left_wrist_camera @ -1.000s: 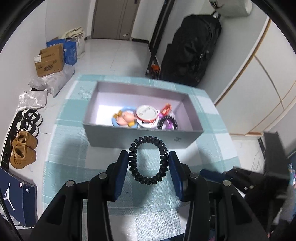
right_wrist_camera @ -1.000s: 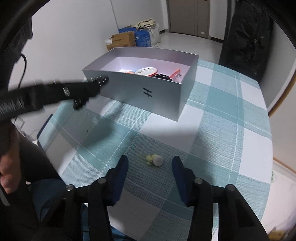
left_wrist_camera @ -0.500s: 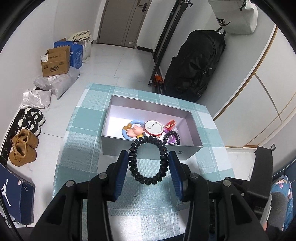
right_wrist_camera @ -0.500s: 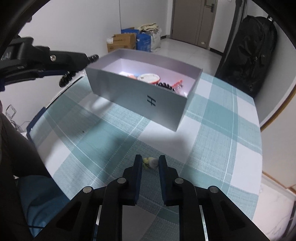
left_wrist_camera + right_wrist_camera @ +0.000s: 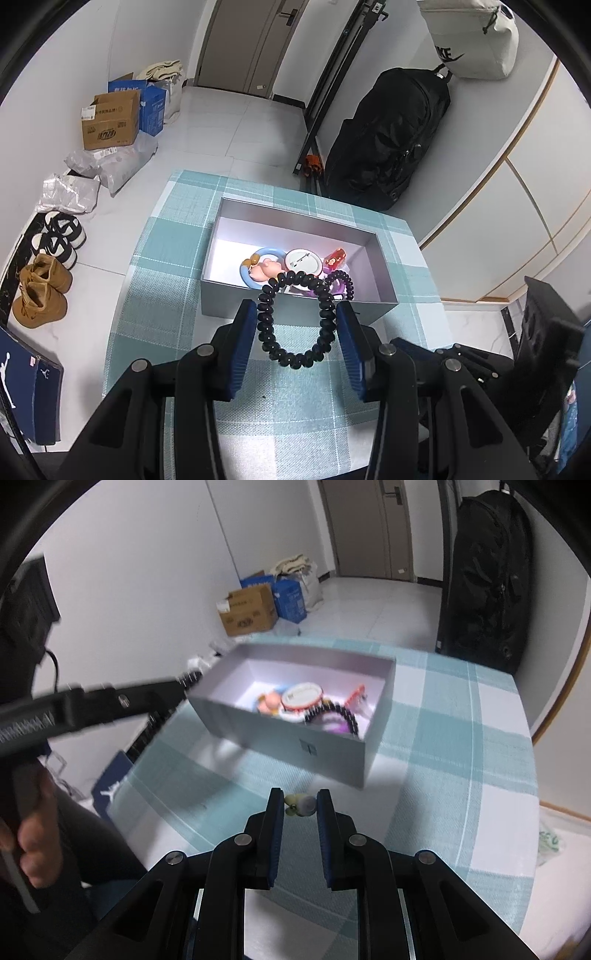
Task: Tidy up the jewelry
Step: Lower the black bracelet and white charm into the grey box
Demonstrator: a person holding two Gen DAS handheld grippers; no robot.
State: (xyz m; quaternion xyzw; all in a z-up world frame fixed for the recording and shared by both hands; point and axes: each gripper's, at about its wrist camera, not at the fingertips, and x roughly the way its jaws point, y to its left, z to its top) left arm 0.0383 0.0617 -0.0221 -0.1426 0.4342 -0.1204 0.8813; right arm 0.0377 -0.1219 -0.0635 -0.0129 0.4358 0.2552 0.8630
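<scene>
My left gripper (image 5: pixel 295 328) is shut on a black coil hair tie (image 5: pixel 295 319) and holds it in the air above the near wall of a grey open box (image 5: pixel 295 308). The box (image 5: pixel 332 755) holds a blue ring with a pink figure (image 5: pixel 262 267), a round white badge (image 5: pixel 301 262), a red charm (image 5: pixel 335 256) and a black-and-purple bracelet (image 5: pixel 341 282). My right gripper (image 5: pixel 299 805) is shut on a small white-and-yellow trinket (image 5: pixel 301 804), lifted over the checked tablecloth in front of the box.
The box sits on a teal-and-white checked table (image 5: pixel 177 306). Beyond it stand a black backpack (image 5: pixel 388 147), cardboard boxes (image 5: pixel 110 120), bags and shoes (image 5: pixel 44 291) on the floor. The left gripper's arm (image 5: pixel 92 709) crosses the right wrist view at left.
My left gripper has risen and carried the hair tie over the box's near wall. My right gripper has closed on the trinket and lifted it toward the box.
</scene>
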